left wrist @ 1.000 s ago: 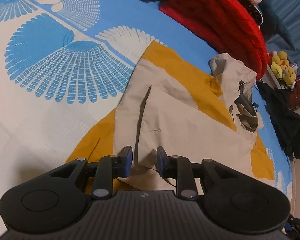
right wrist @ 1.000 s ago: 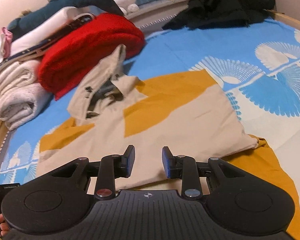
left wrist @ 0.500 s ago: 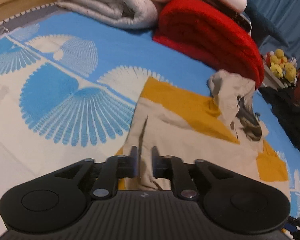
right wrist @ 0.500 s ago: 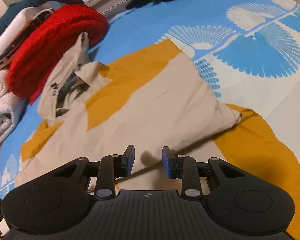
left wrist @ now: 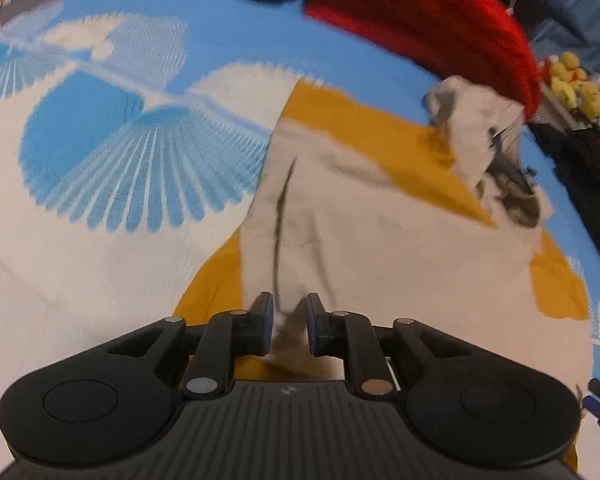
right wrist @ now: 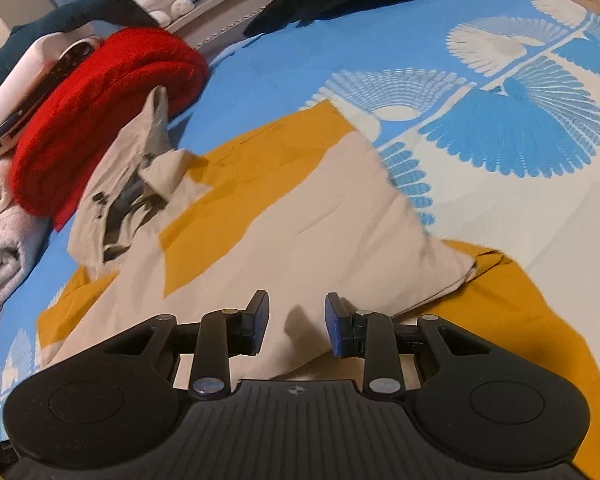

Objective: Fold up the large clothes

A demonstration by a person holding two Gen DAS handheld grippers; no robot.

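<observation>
Judging from both wrist views, the step in hand is gripping the near hem for a fold: the left gripper point(left wrist: 287, 322) has its jaws nearly closed on a pinch of beige cloth, while the right gripper point(right wrist: 296, 320) stands released over the hem and should bite both layers before any lift, the two then rising evenly. The garment point(right wrist: 320, 216), beige with mustard panels and a rumpled hood, lies spread flat mid-bed on the blue fan-print bedsheet point(right wrist: 520, 128), its hood touching the red blanket point(right wrist: 100, 100).
</observation>
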